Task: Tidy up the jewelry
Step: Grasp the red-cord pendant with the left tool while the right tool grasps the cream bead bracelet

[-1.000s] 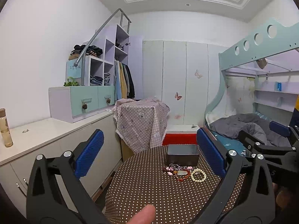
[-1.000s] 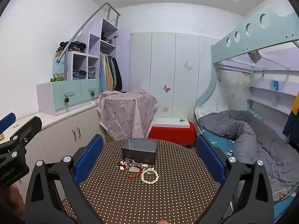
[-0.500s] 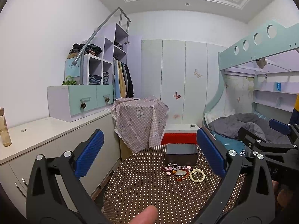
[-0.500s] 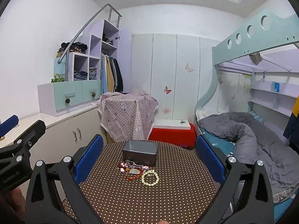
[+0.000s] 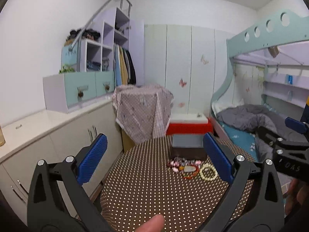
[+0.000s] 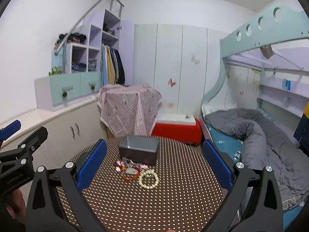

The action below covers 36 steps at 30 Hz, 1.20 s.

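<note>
Both the left gripper (image 5: 154,156) and right gripper (image 6: 154,159) hover spread wide, empty; nothing sorted yet. Next: descend on the bead bracelet (image 6: 148,179) beside the grey box (image 6: 139,149) near the desk's (image 6: 173,203) far edge.

Grey box (image 6: 139,151) interior hidden; tangled jewelry pile (image 6: 128,169) blurred

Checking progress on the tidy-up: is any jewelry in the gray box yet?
Cannot tell: the gray box hides its interior. The bracelets lie outside it on the table.
</note>
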Motion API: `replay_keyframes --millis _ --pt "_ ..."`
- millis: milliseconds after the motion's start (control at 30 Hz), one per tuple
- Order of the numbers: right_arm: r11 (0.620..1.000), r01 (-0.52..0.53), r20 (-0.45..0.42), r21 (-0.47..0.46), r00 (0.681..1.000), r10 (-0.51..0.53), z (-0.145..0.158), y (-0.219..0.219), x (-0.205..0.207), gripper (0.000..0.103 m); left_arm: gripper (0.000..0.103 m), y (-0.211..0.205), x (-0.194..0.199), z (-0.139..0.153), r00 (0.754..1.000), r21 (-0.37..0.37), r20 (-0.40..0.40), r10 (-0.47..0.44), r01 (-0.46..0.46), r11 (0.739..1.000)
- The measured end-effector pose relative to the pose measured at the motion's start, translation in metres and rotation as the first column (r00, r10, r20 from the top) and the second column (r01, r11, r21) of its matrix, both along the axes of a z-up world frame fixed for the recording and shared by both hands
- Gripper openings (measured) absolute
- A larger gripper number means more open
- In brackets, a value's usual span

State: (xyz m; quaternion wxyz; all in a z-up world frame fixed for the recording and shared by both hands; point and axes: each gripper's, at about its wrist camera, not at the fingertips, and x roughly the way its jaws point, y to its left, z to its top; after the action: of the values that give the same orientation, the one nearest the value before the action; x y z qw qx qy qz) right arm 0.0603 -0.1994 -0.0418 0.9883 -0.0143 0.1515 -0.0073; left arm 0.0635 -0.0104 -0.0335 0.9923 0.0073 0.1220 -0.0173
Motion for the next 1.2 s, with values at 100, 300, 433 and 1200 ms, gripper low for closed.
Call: replay_keyframes --millis 100,300,433,1200 --pt "1.0 0.02 -0.077 0.014 0.997 -0.019 -0.023 -0.014 0.024 0.096 0.097 -0.002 0.026 -0.022 0.997 0.007 -0.076 0.003 -0.003 1.0" --pt "0.999 0.025 -0.243 0.042 0.97 -0.014 -0.073 -0.032 0.063 0.096 0.097 -0.007 0.079 -0.078 0.964 0.021 -0.266 -0.004 0.01 1.0" --pt "0.998 0.017 -0.34 0.057 0.94 0.004 -0.1 -0.038 0.079 0.096 0.097 -0.017 0.11 -0.108 0.926 0.035 -0.377 -0.012 0.027 0.999" --pt "0.974 -0.158 -0.51 0.161 0.832 0.219 -0.14 -0.058 0.14 0.096 0.023 -0.056 0.185 -0.17 0.787 -0.019 -0.614 -0.061 0.063 0.998"
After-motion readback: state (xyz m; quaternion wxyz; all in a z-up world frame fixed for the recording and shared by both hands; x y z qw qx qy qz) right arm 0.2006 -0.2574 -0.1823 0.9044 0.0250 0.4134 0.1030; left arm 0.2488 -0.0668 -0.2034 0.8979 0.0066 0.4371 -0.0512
